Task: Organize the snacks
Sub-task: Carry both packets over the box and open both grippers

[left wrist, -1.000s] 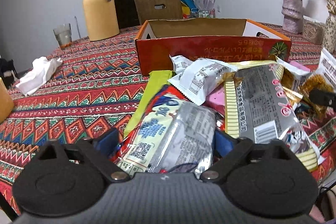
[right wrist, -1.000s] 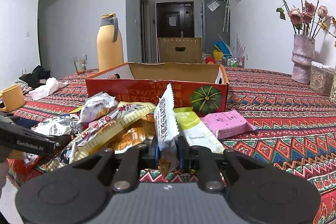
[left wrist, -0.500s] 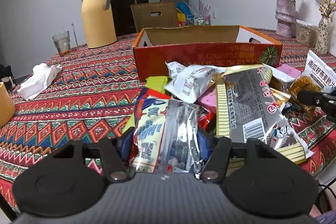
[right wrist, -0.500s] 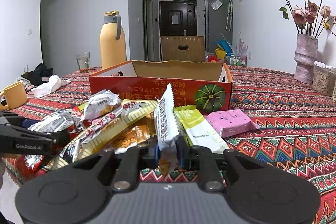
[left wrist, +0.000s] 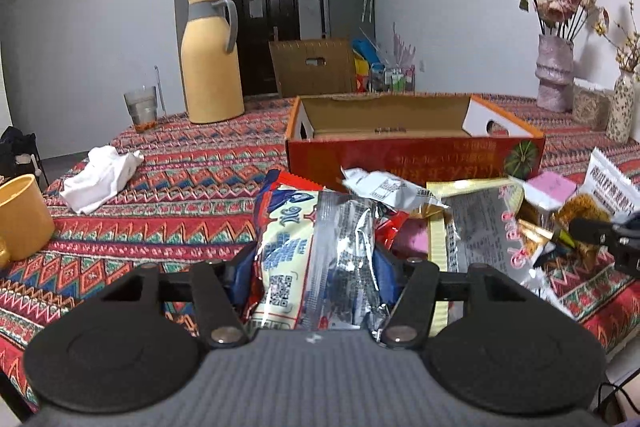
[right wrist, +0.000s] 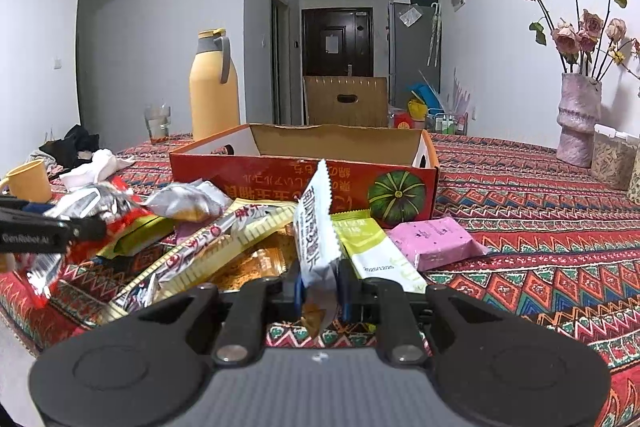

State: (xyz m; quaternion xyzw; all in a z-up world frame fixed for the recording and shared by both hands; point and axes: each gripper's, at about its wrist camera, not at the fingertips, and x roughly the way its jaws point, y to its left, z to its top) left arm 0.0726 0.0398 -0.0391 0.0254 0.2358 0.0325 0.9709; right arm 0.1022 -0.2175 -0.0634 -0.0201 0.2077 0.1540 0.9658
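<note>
My left gripper is shut on a cream, blue and silver snack bag, held a little above the snack pile. My right gripper is shut on a thin white snack packet that stands upright between its blue pads. Behind the pile stands an open red cardboard box, with nothing visible inside it; the same red box shows in the right wrist view. The left gripper appears at the left edge there, and the right gripper's tip at the right edge of the left wrist view.
On the patterned tablecloth stand a yellow thermos jug, a glass, a yellow mug and a crumpled white cloth. A flower vase and a jar stand at the right. A pink packet and a green-white packet lie by the box.
My left gripper has closed on the cream and silver bag and lifted it off the pile, so the view has risen. The right gripper keeps still with its white packet.
</note>
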